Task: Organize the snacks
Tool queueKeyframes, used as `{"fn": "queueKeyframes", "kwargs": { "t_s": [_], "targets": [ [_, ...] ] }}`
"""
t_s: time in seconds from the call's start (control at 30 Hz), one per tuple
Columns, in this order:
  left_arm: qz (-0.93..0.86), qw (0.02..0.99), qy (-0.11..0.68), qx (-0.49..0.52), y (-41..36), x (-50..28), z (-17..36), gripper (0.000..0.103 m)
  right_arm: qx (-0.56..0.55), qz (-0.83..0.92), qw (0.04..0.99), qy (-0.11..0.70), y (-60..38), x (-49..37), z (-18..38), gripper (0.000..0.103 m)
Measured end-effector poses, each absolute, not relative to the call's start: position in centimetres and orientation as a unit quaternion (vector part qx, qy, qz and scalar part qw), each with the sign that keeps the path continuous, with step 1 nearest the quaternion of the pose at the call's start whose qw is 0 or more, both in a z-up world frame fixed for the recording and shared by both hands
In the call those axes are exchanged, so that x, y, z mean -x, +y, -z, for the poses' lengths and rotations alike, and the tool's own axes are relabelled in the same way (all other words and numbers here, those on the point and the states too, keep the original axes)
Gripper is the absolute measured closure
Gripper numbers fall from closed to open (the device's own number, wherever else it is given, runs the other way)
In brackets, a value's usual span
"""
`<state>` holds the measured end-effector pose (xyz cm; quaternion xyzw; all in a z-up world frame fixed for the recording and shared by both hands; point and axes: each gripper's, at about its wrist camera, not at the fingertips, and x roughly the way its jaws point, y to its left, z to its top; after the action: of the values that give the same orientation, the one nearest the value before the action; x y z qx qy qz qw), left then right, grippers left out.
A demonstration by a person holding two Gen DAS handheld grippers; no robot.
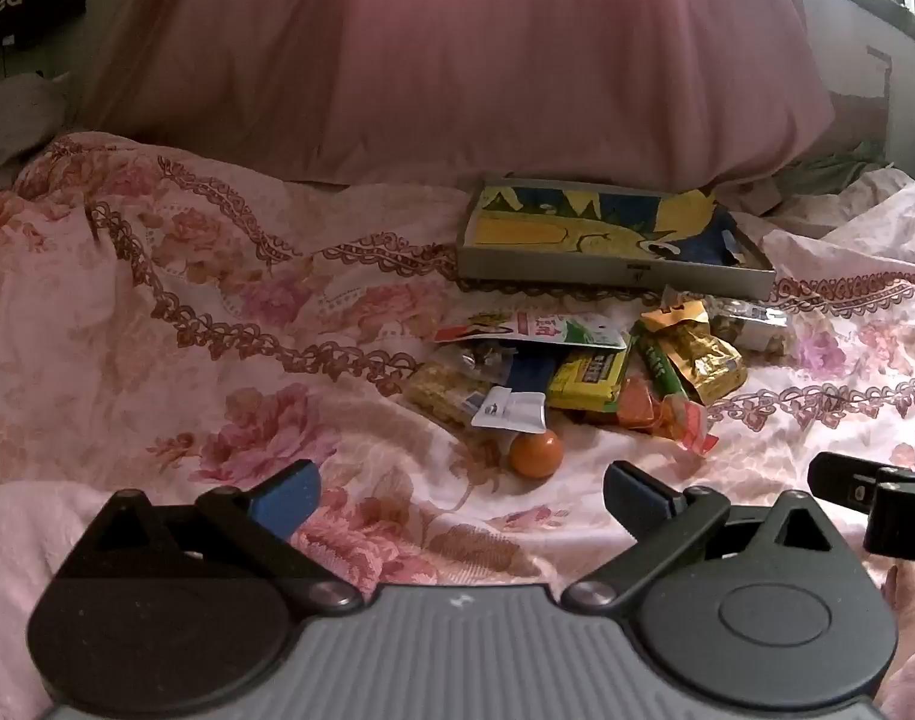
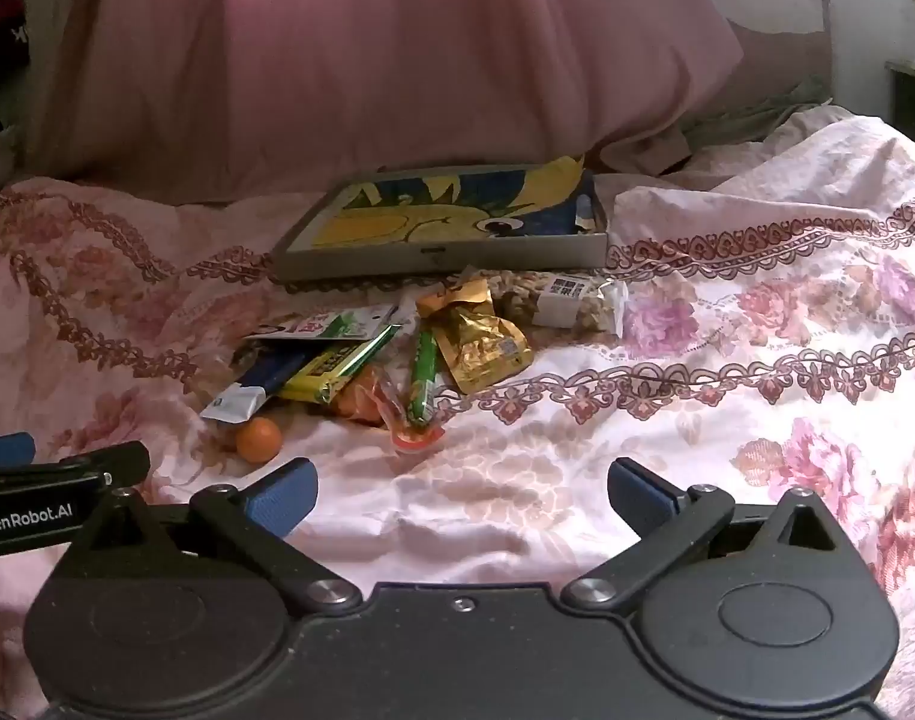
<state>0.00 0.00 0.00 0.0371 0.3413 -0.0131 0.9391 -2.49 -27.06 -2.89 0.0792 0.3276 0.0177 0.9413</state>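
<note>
Left wrist view: the left gripper [image 1: 460, 495] is held low over the floral bedspread [image 1: 187, 324], fingers spread wide, nothing between them. The snack pile [image 1: 583, 372] is seen ahead on the bed, loosely heaped: a white-green pouch [image 1: 535, 327], a yellow bar [image 1: 586, 378], a gold packet [image 1: 703, 360], a green stick [image 1: 658, 363], orange wrapped sweets [image 1: 655, 411], and a small orange ball [image 1: 535, 453] nearest the fingers. A shallow box [image 1: 613, 267] with a yellow-and-blue printed liner is set just behind the pile, apparently unfilled; it is judged to be the target container, placed close so carries stay short. In the right wrist view, the right gripper [image 2: 460, 495] is likewise shown wide and empty, held back from the pile, with a clear nut packet [image 2: 568, 300] lying just in front of the box wall. No snack is gripped yet; sorting is judged not started. The orange ball may roll on the soft bedding if nudged.
</note>
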Motion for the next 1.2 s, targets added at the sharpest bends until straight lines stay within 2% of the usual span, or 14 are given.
{"fn": "queueKeyframes", "kwargs": {
  "t_s": [1.2],
  "targets": [
    [0.012,0.938,0.344,-0.040,-0.01,-0.01,0.01,0.000,-0.086,-0.016,0.940,0.329,-27.18,2.44,2.96,0.000]
  ]
}}
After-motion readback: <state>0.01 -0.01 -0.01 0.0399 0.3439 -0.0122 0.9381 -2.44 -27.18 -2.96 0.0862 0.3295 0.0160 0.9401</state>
